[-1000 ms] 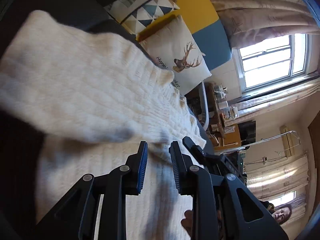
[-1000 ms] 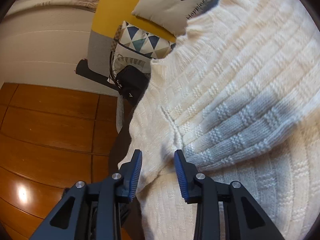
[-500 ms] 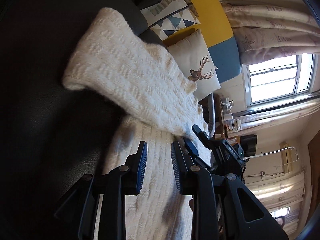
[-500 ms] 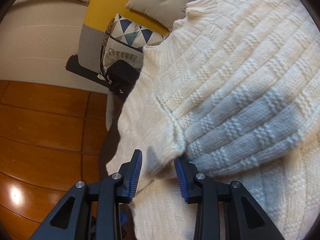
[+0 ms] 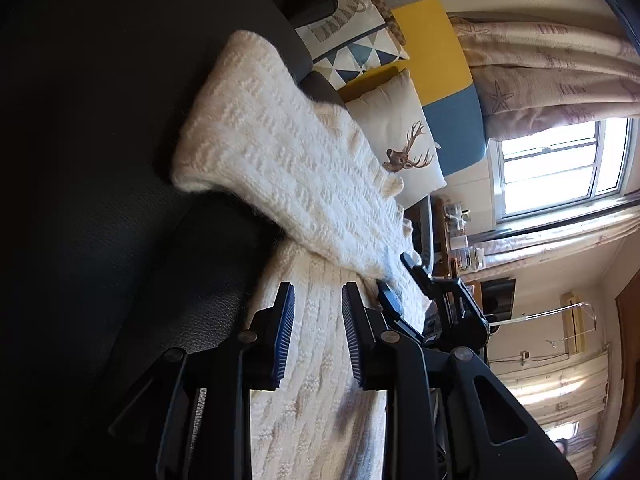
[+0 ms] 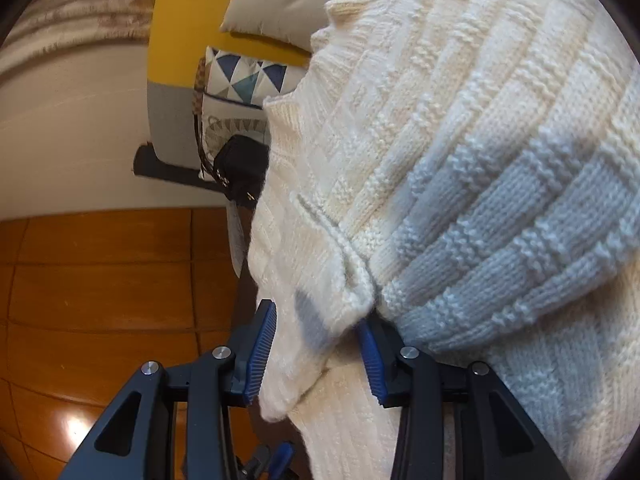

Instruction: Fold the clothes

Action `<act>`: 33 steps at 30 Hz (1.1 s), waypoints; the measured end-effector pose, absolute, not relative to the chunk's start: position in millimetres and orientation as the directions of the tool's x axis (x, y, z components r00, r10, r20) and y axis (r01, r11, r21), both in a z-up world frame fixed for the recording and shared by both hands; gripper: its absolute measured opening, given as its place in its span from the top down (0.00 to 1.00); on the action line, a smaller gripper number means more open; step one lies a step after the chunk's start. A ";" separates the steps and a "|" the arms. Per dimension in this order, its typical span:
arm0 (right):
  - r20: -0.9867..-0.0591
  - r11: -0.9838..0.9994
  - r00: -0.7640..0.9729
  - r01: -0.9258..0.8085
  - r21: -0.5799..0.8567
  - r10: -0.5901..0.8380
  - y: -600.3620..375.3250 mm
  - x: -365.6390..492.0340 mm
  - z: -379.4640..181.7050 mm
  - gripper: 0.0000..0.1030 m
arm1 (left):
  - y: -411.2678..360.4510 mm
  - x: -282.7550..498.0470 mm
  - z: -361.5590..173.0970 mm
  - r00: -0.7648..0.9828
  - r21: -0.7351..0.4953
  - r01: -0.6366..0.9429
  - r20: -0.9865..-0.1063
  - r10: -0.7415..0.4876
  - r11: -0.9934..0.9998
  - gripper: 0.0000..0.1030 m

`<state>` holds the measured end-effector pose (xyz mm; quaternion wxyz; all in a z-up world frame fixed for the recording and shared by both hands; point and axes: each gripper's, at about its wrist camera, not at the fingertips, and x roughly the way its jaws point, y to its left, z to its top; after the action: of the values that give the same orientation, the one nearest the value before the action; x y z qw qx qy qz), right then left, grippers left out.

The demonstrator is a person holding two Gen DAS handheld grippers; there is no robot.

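A cream knitted sweater (image 5: 320, 412) lies on a dark leather seat (image 5: 100, 208). One sleeve (image 5: 280, 148) is folded slantwise across the body. My left gripper (image 5: 318, 336) hovers open just above the sweater's lower body, with nothing between its fingers. In the right wrist view the sweater (image 6: 460, 140) fills the frame, and a folded side edge (image 6: 320, 312) lies between the blue pads of my open right gripper (image 6: 316, 356). The jaws stand wide and are not pressed on the knit. My right gripper (image 5: 394, 276) also shows in the left wrist view, at the sweater's far edge.
A deer cushion (image 5: 400, 148), a triangle-patterned cushion (image 5: 360, 56) and a black handbag (image 6: 240, 172) sit at the seat's back. Orange wooden floor (image 6: 100, 280) lies beyond the seat edge. A window (image 5: 560, 164) and a cluttered desk (image 5: 460, 240) are further off.
My left gripper has drawn back from the sweater, leaving the sleeve folded across the body. My right gripper has pushed forward, so the sweater's side edge now sits between its fingers.
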<state>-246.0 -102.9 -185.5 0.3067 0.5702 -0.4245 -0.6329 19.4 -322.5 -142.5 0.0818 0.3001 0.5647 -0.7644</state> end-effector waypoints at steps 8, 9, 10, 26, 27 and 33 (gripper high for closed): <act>-0.543 -0.563 -0.215 0.043 0.825 -0.812 -108.8 -237.1 -160.1 0.94 | -329.5 28.2 -139.0 -0.815 -0.815 0.474 -0.550 0.183 -0.334 0.74; -0.542 -0.566 -0.223 0.057 0.822 -0.810 -108.4 -235.8 -156.3 0.94 | -332.1 30.2 -139.2 -0.822 -0.823 0.471 -0.540 0.180 -0.318 0.74; -0.540 -0.568 -0.231 0.071 0.820 -0.809 -108.6 -235.1 -150.9 0.94 | -334.7 32.3 -139.3 -0.830 -0.832 0.467 -0.529 0.176 -0.300 0.74; -0.439 -0.493 -0.235 0.280 0.824 -0.867 -147.4 -244.6 -58.0 0.94 | -353.9 36.5 -150.5 -0.912 -0.926 0.373 -0.377 0.162 -0.053 0.54; -0.433 -0.488 -0.234 0.296 0.822 -0.871 -151.7 -244.8 -51.1 0.94 | -353.9 34.2 -152.9 -0.917 -0.930 0.365 -0.366 0.159 -0.032 0.54; -0.402 -0.466 -0.241 0.365 0.806 -0.883 -167.4 -244.4 -16.0 0.94 | -358.7 29.7 -167.1 -0.950 -0.943 0.306 -0.293 0.109 0.131 0.49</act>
<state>-244.4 -167.4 -16.0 0.4264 0.4444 -0.2916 -0.7319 29.7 -358.7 -167.1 0.0763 0.1387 0.7482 -0.6443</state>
